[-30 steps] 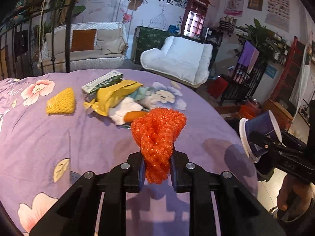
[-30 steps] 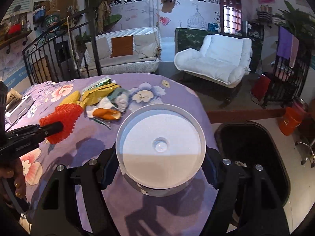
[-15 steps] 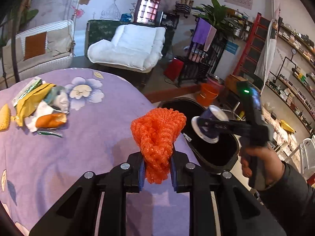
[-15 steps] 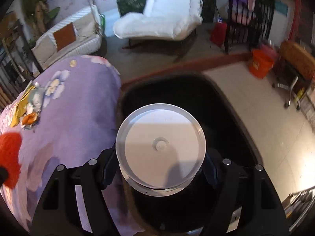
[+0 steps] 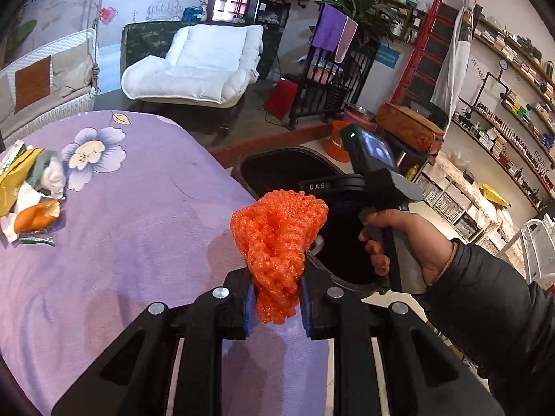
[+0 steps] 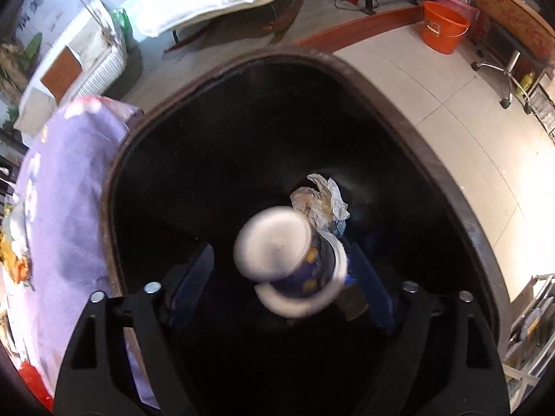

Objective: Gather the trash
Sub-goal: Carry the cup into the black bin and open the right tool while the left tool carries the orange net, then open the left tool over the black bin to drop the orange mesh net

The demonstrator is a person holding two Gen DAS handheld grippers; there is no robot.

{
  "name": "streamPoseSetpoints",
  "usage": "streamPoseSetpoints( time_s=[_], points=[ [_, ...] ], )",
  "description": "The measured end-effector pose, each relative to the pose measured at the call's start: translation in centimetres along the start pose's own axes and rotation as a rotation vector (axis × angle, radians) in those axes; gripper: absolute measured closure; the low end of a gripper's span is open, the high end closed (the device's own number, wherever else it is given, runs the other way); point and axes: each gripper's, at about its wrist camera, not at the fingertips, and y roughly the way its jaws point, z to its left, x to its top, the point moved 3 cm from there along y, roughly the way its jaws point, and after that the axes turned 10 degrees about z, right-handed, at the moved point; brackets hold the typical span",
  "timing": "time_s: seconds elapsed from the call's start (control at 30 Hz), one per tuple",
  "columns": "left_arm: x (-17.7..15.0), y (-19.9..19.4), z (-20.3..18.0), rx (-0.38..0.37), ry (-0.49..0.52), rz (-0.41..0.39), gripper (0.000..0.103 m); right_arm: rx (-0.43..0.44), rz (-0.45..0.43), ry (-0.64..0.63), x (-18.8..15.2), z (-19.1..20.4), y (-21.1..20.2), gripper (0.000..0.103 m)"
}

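Trash bin (image 6: 451, 173) black, beside purple table (image 5: 121, 242); right gripper (image 6: 288, 277) over its mouth, jaws just spread wide, blurred paper cup (image 6: 291, 263) dropping free inside, so cup's done; left gripper (image 5: 275, 300) clamps orange foam net (image 5: 277, 239) above table edge, likely next in
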Motion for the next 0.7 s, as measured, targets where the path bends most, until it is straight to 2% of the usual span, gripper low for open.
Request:
streamPoseSetpoints(
  time_s=[0.17, 0.33, 0.43, 0.57, 0.7],
  points=[
    [1.0, 1.2, -1.1, -0.029, 0.012, 0.022, 0.082, 0.038, -0.112, 0.007, -2.4, -1.0, -3.4, 0.019],
    [2.7, 3.3, -3.1, -0.069, 0.036, 0.058, 0.082, -0.044, -0.301, 0.025, -5.6, -3.7, -8.2, 0.018],
    [3.6, 4.8, -4.5, -0.086, 0.055, 0.089, 0.082, -0.108, -0.383, 0.041, -8.0, -5.2, -10.6, 0.018],
    [4.4, 7.3, -6.6, -0.108, 0.085, 0.143, 0.082, -0.142, -0.440, 0.086, -10.4, -8.0, -12.5, 0.018],
    [4.9, 9.5, -8.5, -0.094, 0.126, 0.185, 0.082, -0.153, -0.470, 0.143, -12.3, -10.1, -13.6, 0.018]
  ],
)
